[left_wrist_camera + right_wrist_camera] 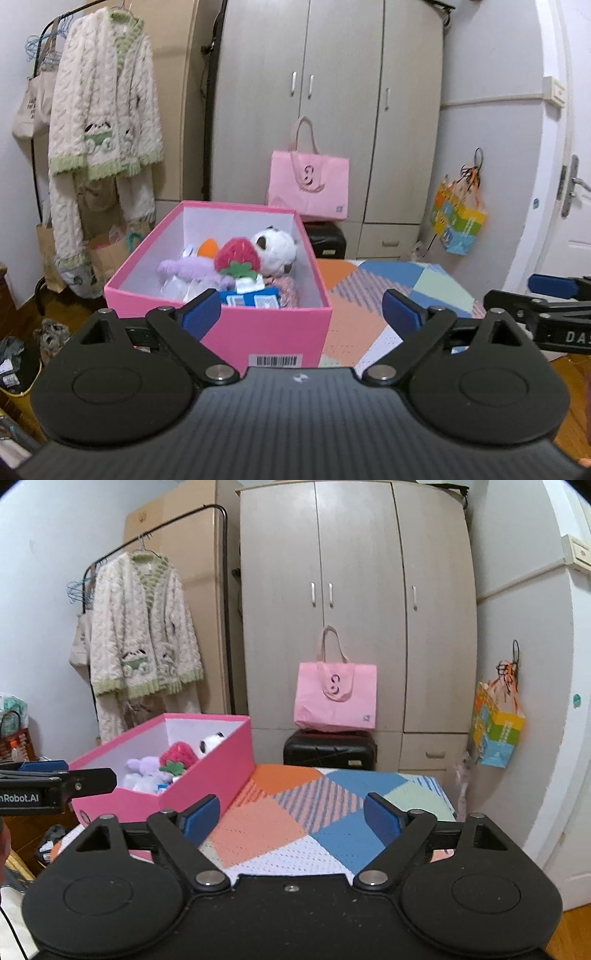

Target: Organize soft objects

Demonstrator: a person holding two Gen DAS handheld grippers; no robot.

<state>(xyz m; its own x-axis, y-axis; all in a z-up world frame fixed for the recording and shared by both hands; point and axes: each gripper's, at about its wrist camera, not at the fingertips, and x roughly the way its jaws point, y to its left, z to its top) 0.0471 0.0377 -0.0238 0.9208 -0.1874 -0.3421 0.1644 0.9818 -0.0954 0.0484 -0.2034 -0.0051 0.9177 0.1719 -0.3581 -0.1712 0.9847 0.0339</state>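
A pink box [258, 332] stands on a patchwork blanket [369, 295] and holds soft toys: a panda [275, 245], a red strawberry [238, 254], a purple plush [188, 269] and a blue item [251, 299]. My left gripper [301, 314] is open and empty, just in front of the box. My right gripper [291, 816] is open and empty over the blanket [295, 812], to the right of the box [207, 771]. The right gripper also shows in the left wrist view [546, 295], and the left gripper shows in the right wrist view [55, 779].
A wardrobe [354, 590] stands behind, with a pink tote bag [336, 698] on a black case [328, 749]. A fleece robe [103, 122] hangs on a rack at left. A colourful bag [496, 731] hangs on the right wall. A door [569, 184] is far right.
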